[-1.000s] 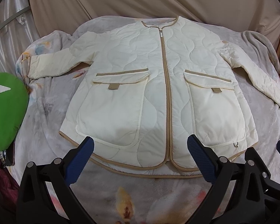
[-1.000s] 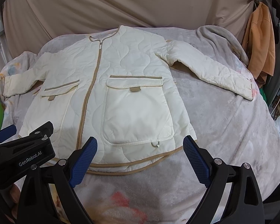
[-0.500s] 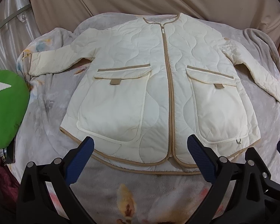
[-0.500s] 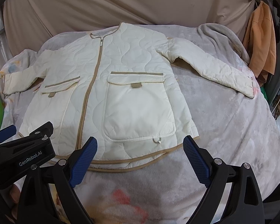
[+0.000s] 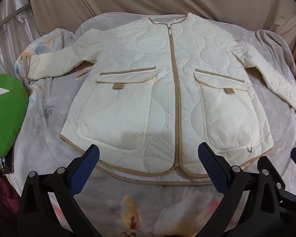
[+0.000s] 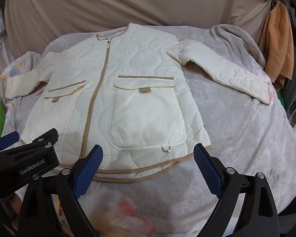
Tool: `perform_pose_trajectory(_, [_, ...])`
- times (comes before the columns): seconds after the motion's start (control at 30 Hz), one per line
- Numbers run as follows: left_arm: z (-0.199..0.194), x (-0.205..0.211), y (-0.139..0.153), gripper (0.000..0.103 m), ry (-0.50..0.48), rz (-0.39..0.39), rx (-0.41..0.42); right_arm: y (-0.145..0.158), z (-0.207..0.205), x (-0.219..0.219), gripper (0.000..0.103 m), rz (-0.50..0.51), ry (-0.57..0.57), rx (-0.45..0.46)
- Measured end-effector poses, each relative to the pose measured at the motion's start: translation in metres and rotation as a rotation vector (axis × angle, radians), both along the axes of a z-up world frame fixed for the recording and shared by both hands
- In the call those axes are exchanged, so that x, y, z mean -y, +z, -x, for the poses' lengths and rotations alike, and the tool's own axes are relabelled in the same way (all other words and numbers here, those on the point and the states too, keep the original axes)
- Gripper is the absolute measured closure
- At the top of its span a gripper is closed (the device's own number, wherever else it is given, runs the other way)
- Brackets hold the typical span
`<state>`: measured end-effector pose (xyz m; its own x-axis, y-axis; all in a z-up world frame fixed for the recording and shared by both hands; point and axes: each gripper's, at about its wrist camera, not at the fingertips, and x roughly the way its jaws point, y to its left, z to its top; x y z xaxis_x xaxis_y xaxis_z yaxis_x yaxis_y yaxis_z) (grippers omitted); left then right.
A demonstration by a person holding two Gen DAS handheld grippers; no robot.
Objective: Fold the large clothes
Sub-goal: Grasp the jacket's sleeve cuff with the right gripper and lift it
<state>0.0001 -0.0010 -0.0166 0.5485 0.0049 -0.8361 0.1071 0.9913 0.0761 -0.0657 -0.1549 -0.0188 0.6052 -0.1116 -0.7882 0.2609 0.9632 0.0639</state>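
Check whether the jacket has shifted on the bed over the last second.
No. The jacket keeps its place: its sleeve cuff sits at the same gap from the green cushion as before.

Cream quilted jacket [image 5: 167, 90] spread flat on grey blanket [image 5: 45, 122], left gripper [image 5: 148, 169] wide apart over hem

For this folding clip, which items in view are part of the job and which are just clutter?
Part of the job:
cream quilted jacket, spread flat and zipped
left gripper, open
right gripper, open

Just lying about:
green cushion
orange garment, hanging
grey blanket under the jacket
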Motion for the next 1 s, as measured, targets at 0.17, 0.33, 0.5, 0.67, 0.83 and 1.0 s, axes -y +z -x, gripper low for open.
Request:
perform_pose_trajectory(0.17, [-0.022,-0.015,0.013,0.005,0.07,0.063,0.015,0.002,0.001,0.06,0.012,-0.086,-0.063,0.065])
perform_pose_trajectory(0.33, [-0.052,-0.039,0.016,0.005,0.149,0.124,0.023,-0.012,-0.002,0.182,0.012,-0.199,-0.222,0.139])
perform_pose_trajectory(0.5, [-0.078,-0.057,0.013,0.005,0.225,0.141,0.033,-0.034,-0.013,0.304,0.012,-0.315,-0.429,0.216])
perform_pose_trajectory(0.67, [-0.097,-0.066,0.009,0.005,0.296,0.137,0.059,-0.068,-0.034,0.392,0.012,-0.341,-0.584,0.223])
perform_pose_trajectory(0.83, [-0.114,-0.071,0.003,0.005,0.331,0.148,0.047,-0.102,-0.048,0.434,0.012,-0.395,-0.669,0.222])
perform_pose_trajectory(1.0, [-0.125,-0.076,-0.004,0.005,0.334,0.201,0.025,-0.115,-0.06,0.445,0.058,-0.436,-0.741,0.225])
